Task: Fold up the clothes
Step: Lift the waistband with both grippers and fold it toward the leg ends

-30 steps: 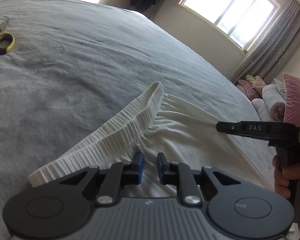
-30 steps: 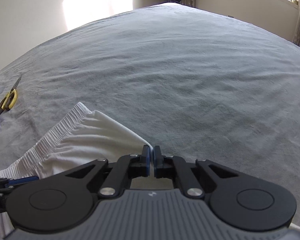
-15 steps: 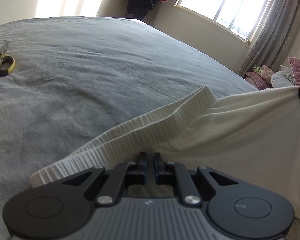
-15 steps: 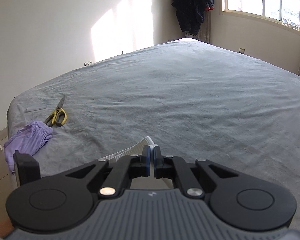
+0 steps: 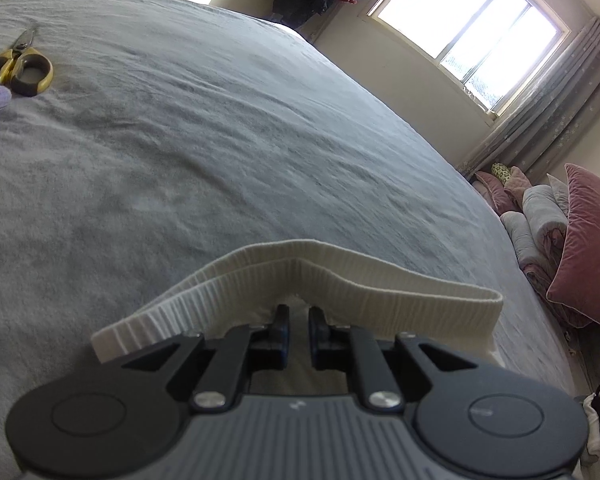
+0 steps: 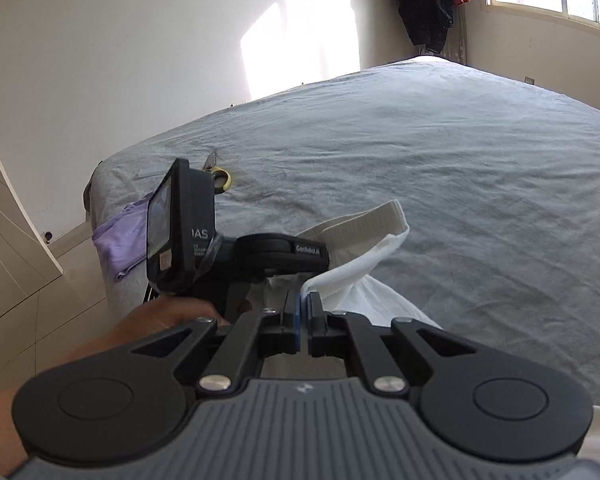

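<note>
My right gripper (image 6: pixel 303 300) clenched on white garment (image 6: pixel 352 276), my left gripper (image 5: pixel 298 316) pinching its ribbed waistband (image 5: pixel 340 276), grey bed (image 5: pixel 220 140) beneath

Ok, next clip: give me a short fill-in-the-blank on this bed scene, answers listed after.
1. The white garment is pinched in the right claw, whose fingers are ____.
2. The scissors have handles coloured ____.
3. The cloth lying beside the scissors at the bed's edge is ____.
4. The ribbed waistband lies just beyond the tips of the ____ claw.

Missing words: shut; yellow; purple; left
</note>
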